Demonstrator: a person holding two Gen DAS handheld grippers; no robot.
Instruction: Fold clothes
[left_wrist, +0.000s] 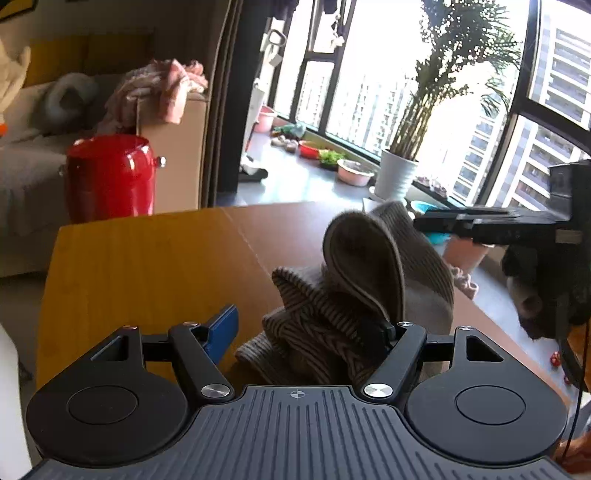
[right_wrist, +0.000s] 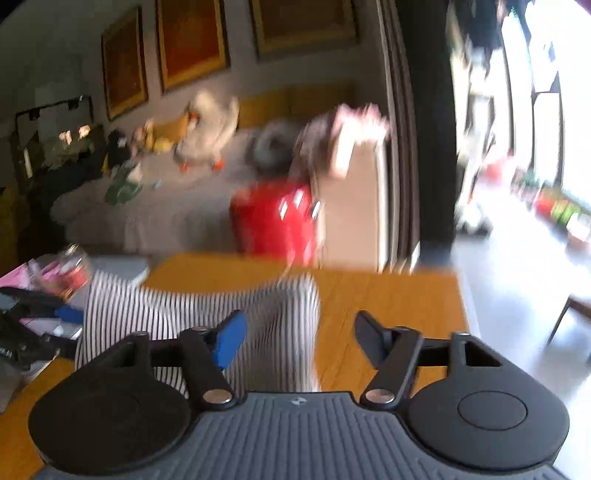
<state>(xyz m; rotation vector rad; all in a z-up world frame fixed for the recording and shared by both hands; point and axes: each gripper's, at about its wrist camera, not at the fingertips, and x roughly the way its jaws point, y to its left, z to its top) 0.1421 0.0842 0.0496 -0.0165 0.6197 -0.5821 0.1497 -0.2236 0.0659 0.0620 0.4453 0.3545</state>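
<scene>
A wooden tabletop (left_wrist: 147, 258) is filling the middle of both views, orange-brown and running out toward a sofa (left_wrist: 26, 177) and a bright window (left_wrist: 369, 92). On it, in the left wrist view, a striped garment (left_wrist: 332, 314) is lying bunched into a heap near the right side of the tabletop, with one fold curling upward above the rest. In the right wrist view the same striped cloth (right_wrist: 184, 317) is spreading flat across the left part of the tabletop, blurred by motion. A red bin (left_wrist: 110, 177) is standing on the floor beyond the far edge, just beside the sofa arm, which is carrying a pile of pink clothes (left_wrist: 166, 85). A potted palm (left_wrist: 399, 173) is standing by the window. The left gripper (left_wrist: 306, 332) is pointing down at the heap; its fingers are standing apart, the blue-padded one (left_wrist: 221, 332) clear of the cloth on the left, the other (left_wrist: 384, 332) touching the garment's right side, so nothing is being pinched. The right gripper (right_wrist: 299, 339) is hovering over the tabletop with its fingers released, the blue pad (right_wrist: 229, 339) lying over the stripes and the black one (right_wrist: 369, 343) over bare wood; whether either is touching the cloth cannot be told. That gripper is also showing at the right edge of the left wrist view (left_wrist: 480, 221).
</scene>
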